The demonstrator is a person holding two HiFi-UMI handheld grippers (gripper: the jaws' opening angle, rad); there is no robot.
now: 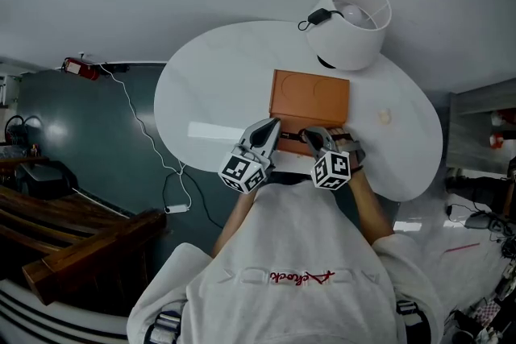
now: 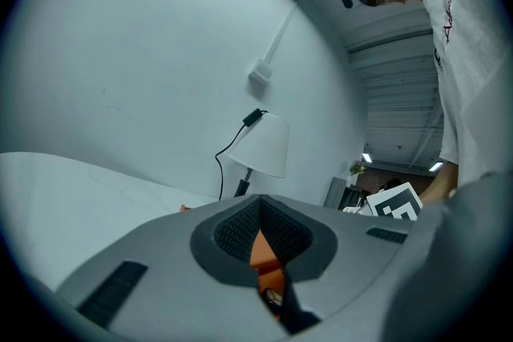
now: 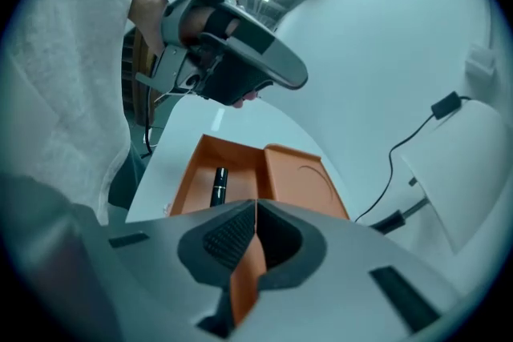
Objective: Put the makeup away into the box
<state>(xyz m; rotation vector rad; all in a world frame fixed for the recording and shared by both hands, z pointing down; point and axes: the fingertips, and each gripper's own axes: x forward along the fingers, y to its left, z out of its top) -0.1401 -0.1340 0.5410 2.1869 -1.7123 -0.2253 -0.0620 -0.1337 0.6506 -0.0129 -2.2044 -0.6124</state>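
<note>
Dim, bluish cast — fisheye edges, perhaps vignetted

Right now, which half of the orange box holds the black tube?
The walled tray half, at left in the right gripper view; the lid half bears only a round imprint.

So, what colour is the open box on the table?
Orange; the box shows best in the right gripper view.

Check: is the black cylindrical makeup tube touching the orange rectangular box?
Touching. The right gripper view shows the black cylindrical makeup tube lying flat on the tray floor of the open orange rectangular box.
</note>
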